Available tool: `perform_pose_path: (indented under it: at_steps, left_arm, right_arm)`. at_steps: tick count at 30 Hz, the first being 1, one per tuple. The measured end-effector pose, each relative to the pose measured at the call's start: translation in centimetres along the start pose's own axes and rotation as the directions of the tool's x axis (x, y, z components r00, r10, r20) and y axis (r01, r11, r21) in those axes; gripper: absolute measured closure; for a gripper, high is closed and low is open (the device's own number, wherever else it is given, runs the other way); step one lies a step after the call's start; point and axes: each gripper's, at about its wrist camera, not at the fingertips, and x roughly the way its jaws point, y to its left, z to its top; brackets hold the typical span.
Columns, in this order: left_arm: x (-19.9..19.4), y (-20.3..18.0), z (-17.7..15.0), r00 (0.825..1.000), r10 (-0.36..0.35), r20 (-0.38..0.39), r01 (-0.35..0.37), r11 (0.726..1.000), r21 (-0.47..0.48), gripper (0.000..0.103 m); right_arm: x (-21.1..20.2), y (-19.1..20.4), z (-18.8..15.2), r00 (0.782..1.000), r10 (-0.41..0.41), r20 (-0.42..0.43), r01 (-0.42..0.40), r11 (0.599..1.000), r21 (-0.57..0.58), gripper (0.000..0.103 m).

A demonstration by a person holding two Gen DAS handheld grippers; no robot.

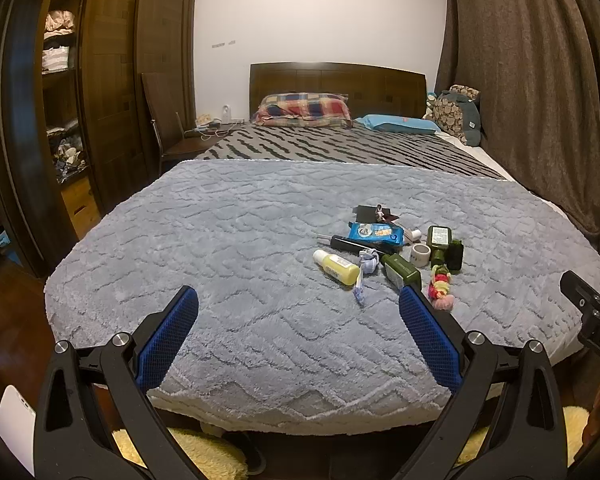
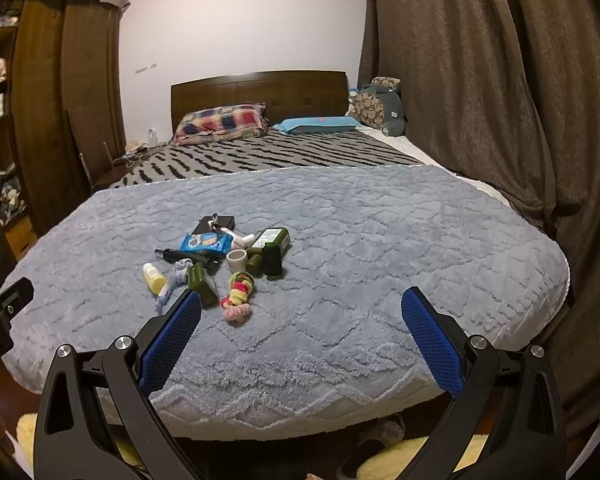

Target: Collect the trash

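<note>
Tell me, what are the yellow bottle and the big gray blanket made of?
The yellow bottle looks like smooth, slightly shiny plastic with a white cap. The gray blanket looks like soft, fluffy fleece: its fuzzy pile shows pressed wavy lines.

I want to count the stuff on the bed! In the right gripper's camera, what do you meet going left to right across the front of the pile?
Small yellow plastic bottle → dark green flat bottle → pink-and-yellow knotted fabric toy → upright dark green bottle.
</note>
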Motion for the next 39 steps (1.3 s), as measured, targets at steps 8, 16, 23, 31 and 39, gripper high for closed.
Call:
perform_pose_path:
  at_steps: [8,16,23,31,39]
  left_arm:
    - [-0.03,-0.04,0.11,1.000,0.000,0.000,0.000,1.000,0.000,0.008]
    - [0.09,-0.04,0.36,1.000,-0.001,0.001,0.001,1.000,-0.002,0.008]
    - [0.22,0.06,0.42,1.000,-0.001,-0.005,0.001,1.000,-0.001,0.008]
    - [0.16,0.11,0.40,1.000,-0.002,-0.002,0.002,1.000,-0.002,0.008]
    - [0.07,0.06,0.23,1.000,0.001,0.001,-0.001,1.000,0.000,0.008]
  right_arm:
    - [0.16,0.17,0.18,1.000,-0.009,-0.003,0.009,1.000,-0.007,0.003]
    - [0.22,0.17,0.13,1.000,0.003,-0.007,-0.003,1.000,-0.004,0.003]
    - [0.16,0.28,0.04,1.000,0.002,-0.002,-0.002,1.000,-0.004,0.003]
    - [-0.25,0.04,-0.14,1.000,0.006,0.005,-0.006,1.000,0.006,0.003]
    - [-0.46,-0.17,-0.04,1.000,0.012,0.010,-0.012,1.000,0.006,0.003]
